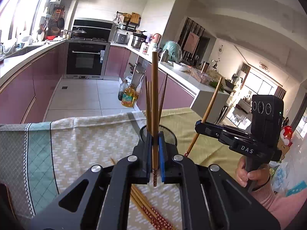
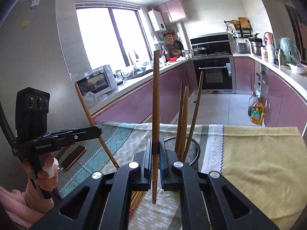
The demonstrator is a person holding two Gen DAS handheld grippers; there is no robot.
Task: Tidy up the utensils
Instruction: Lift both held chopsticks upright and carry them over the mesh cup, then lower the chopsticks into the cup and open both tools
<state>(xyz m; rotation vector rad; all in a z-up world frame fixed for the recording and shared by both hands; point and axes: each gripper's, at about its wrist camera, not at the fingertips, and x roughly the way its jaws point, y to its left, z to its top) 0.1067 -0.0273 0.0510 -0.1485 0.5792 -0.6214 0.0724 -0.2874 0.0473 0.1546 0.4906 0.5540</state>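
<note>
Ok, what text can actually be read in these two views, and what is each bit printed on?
"DAS": white letters on the right claw's black body.
"GenRobot.AI": on the left claw's black body.
"YOU HAVE": grey letters on the tablecloth's pale stripe.
Oil bottle label: too small to read.
Fridge stickers: blurred, unreadable.

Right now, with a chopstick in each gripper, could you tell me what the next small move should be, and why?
Probably carry the left gripper over the mesh holder and lower its chopstick in. Both grippers are shut on upright chopsticks, the holder already has several, and more lie on the cloth.
</note>
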